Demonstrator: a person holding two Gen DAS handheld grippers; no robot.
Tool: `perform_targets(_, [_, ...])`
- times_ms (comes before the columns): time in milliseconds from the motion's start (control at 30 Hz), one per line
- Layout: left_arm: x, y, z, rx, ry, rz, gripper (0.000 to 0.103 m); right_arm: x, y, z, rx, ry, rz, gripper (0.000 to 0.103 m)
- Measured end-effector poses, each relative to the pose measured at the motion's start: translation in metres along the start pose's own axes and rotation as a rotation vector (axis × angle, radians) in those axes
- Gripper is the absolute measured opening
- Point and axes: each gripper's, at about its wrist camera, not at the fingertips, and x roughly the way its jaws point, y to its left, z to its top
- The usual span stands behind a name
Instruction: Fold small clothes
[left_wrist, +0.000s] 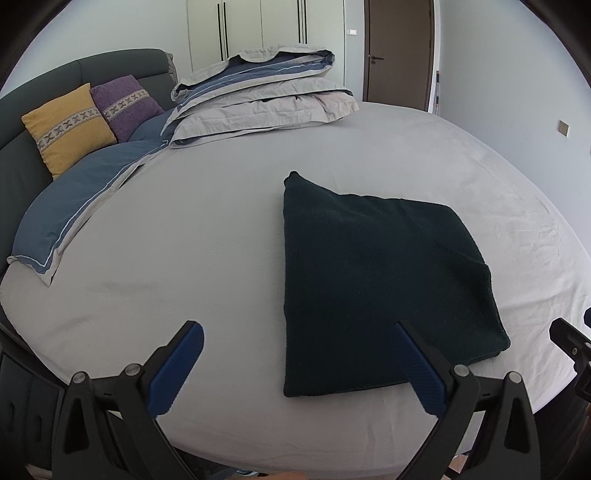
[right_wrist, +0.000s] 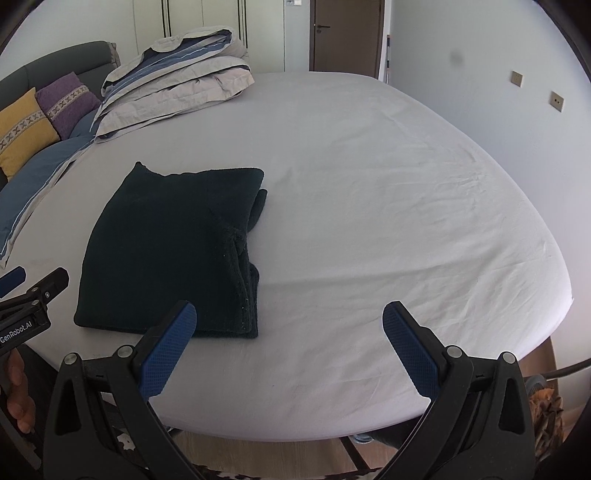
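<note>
My left gripper (left_wrist: 299, 354) has its jaws wide apart and holds nothing; its right finger hangs over the near edge of the dark garment (left_wrist: 376, 280), though I cannot tell if it touches the cloth. My right gripper (right_wrist: 290, 332) is just as wide open and empty, over bare sheet, with the garment's near right corner just beyond its left finger.

The garment lies on the bed (right_wrist: 388, 184) near the front edge, between my two grippers. It is a compact, roughly square bundle, with stacked layers showing along its right side. To me it looks folded, or nearly so; at most a tidying of that slightly uneven right edge is left. I see no other small clothes waiting. Further off are a folded duvet (left_wrist: 266, 96) and two cushions (left_wrist: 92, 118) by the headboard.
</note>
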Motion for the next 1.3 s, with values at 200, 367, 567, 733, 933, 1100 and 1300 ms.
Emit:
perform_targets(200, [0.0011,0.0006,0.0009,0.000,0.003,0.000,0.103,0.0001,0.0026,0.0007,-0.002,0.007,0.000,0.103])
perform_targets(367, [0.0012,0.0007,0.0009,0.000,0.004,0.000,0.103,-0.0001,0.0052,0.0003,-0.001,0.009,0.000,0.103])
perform_targets(567, [0.0017,0.0010,0.0003,0.000,0.006,-0.002,0.103,0.0021,0.0055,-0.0013,-0.003,0.013,0.001,0.103])
perform_targets(733, [0.0019,0.0005,0.0000,-0.001,0.007,-0.002,0.103,0.0057,0.0059,-0.0028,-0.002,0.021,0.005,0.103])
perform_targets(933, [0.0024,-0.0005,-0.0009,0.003,0.010,-0.003,0.103,0.0059,0.0061,-0.0031,-0.002,0.022,0.005,0.103])
perform_targets(1100, [0.0035,-0.0005,-0.0005,0.006,0.011,-0.004,0.103,0.0058,0.0060,-0.0031,-0.002,0.022,0.006,0.103])
perform_targets(1300, [0.0035,-0.0007,-0.0007,0.004,0.011,-0.004,0.103,0.0060,0.0056,-0.0032,-0.001,0.021,0.004,0.103])
